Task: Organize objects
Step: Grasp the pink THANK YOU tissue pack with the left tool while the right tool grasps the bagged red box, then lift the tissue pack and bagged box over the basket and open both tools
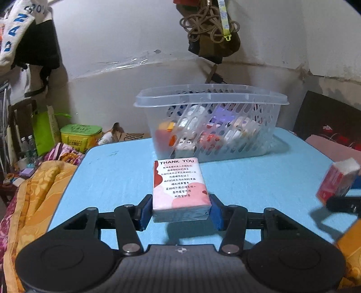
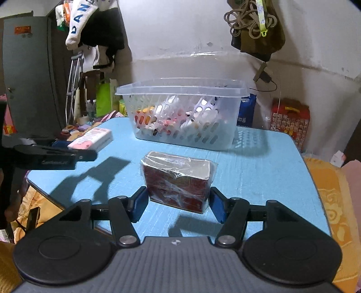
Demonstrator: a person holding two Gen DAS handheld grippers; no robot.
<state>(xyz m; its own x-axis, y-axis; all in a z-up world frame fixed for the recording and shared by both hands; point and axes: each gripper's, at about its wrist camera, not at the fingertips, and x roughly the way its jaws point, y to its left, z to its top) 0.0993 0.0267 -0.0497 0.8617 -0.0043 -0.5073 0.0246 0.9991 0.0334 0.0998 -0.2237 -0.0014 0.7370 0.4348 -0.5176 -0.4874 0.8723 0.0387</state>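
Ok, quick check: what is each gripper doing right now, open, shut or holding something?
Left gripper: shut on the pink tissue pack.
Right gripper: shut on the red wrapped pack.

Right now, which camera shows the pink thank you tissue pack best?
The left wrist view: the pink tissue pack sits centred with its printed face readable, clamped in the left tool. The right wrist view shows it small, side-on and blurred at the left edge.

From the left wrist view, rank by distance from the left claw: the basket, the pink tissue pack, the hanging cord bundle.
1. pink tissue pack, gripped in the left claw.
2. basket, behind it on the blue table.
3. hanging cord bundle, high on the wall.
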